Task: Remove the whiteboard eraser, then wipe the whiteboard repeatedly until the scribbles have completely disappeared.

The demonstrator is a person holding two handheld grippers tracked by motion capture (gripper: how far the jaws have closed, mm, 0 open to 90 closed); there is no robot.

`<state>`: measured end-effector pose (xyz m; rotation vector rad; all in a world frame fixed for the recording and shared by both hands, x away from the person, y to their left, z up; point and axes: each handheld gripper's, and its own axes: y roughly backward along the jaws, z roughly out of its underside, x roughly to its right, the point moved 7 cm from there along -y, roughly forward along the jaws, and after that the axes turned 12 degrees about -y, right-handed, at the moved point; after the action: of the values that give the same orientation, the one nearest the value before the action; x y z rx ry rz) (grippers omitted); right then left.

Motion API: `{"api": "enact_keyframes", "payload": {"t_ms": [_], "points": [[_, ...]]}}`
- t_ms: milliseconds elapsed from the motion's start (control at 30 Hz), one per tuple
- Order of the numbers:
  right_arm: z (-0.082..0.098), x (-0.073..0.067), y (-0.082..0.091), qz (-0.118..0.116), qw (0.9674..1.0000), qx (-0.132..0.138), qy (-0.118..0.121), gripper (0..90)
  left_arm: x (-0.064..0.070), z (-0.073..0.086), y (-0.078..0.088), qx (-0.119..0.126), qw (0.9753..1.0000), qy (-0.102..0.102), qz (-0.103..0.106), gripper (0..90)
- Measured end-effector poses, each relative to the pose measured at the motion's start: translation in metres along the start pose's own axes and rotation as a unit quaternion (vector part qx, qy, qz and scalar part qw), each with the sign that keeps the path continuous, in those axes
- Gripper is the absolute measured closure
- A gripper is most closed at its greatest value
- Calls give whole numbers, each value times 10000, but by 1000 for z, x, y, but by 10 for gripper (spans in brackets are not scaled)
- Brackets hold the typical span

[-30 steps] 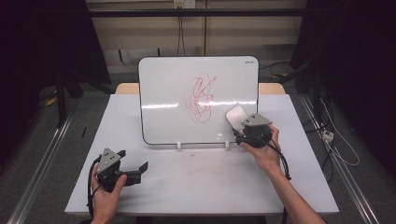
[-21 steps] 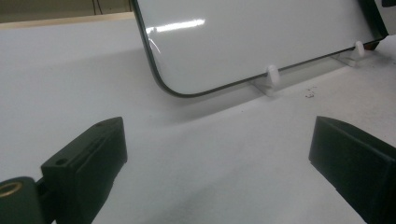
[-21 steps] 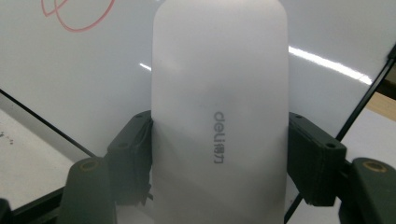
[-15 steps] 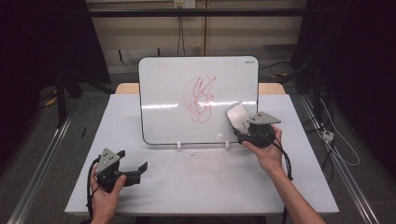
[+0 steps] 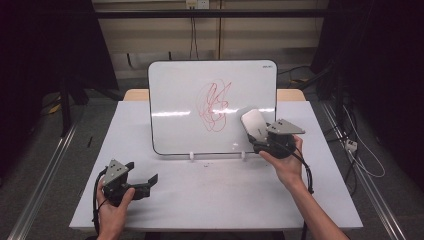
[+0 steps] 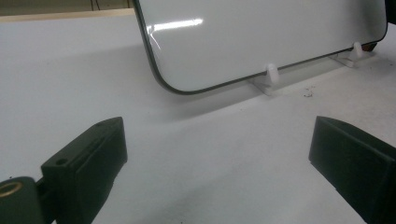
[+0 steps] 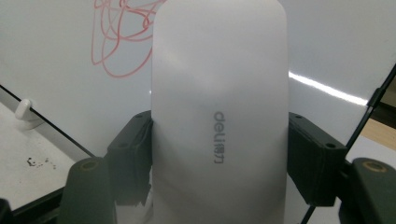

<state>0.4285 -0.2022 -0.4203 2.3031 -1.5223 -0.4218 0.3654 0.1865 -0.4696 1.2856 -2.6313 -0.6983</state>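
The whiteboard (image 5: 200, 107) stands propped at a lean on two small white feet (image 5: 191, 155) toward the far middle of the white tabletop (image 5: 210, 195), its face turned to the person, with a tangle of red scribble (image 5: 216, 106) drawn a little right of its centre. In the left gripper view the board's rounded lower corner (image 6: 261, 42) and its white feet sit ahead on the bare tabletop, with a few dark specks lying near the right foot. The whiteboard eraser (image 5: 254, 125), a pale grey oblong with rounded ends and a printed brand mark on its back, is held up against the lower right part of the board, just right of and below the scribble; whether its pad presses on the surface cannot be told. The right tool (image 5: 265, 141) clamps the eraser across its width, and in the right gripper view the eraser (image 7: 219, 116) rises between the two black jaws, which press on its sides, with the red loops (image 7: 119, 39) up at the left behind it. The left tool (image 5: 145, 182) rests low on the near left part of the tabletop, well apart from the board, gripped by the person's left hand (image 5: 112, 210); its jaws stand wide apart with nothing between them.
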Motion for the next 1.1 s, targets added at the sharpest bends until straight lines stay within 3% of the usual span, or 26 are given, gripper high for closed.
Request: {"api": "enact_keyframes", "payload": {"t_ms": [400, 567, 733, 1100], "points": [[-7, -10, 6, -98, 9997, 152, 178, 313, 5, 0, 3, 0, 10000, 8, 86, 44], [-14, -12, 4, -127, 9995, 181, 222, 314, -2, 2, 0, -69, 10000, 12, -2, 45], [-23, -15, 0, -163, 9993, 241, 233, 313, -2, 4, -1, -106, 9999, 31, 42, 45], [-45, -15, -7, -44, 9985, 432, 334, 314, -1, 3, -2, -119, 9999, -8, 19, 48]]}}
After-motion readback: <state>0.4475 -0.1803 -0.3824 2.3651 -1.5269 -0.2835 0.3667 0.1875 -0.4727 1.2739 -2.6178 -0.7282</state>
